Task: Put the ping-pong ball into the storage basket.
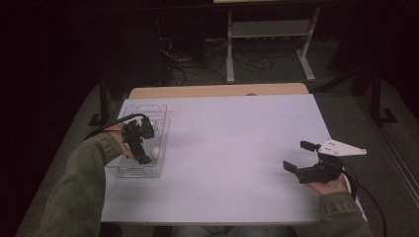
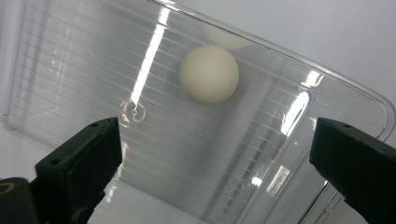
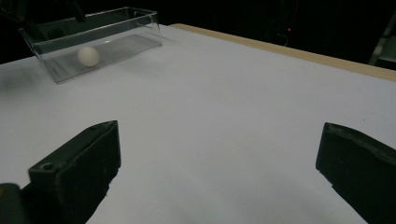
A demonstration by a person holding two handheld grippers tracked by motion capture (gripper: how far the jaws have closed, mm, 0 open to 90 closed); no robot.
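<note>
A white ball [image 1: 155, 152] lies inside a clear plastic tray [image 1: 145, 107] at the table's left side. My left gripper [image 1: 146, 145] hangs over the tray, pointing down, close beside the ball. In the left gripper view the ball [image 2: 208, 73] rests on the ribbed tray floor [image 2: 70, 70] beyond the left gripper [image 2: 215, 154], whose jaws stand wide apart with nothing between them. My right gripper [image 1: 298, 156] sits low near the table's right edge, open and empty. The right gripper view looks past the right gripper [image 3: 217, 163] to the far tray [image 3: 107, 28] and ball [image 3: 88, 55].
The white table top [image 1: 227, 148] stretches between the two hands, with a wooden strip [image 1: 217, 91] along its far edge. Beyond it, a pale metal stand [image 1: 269, 34] and floor cables sit in the dark room.
</note>
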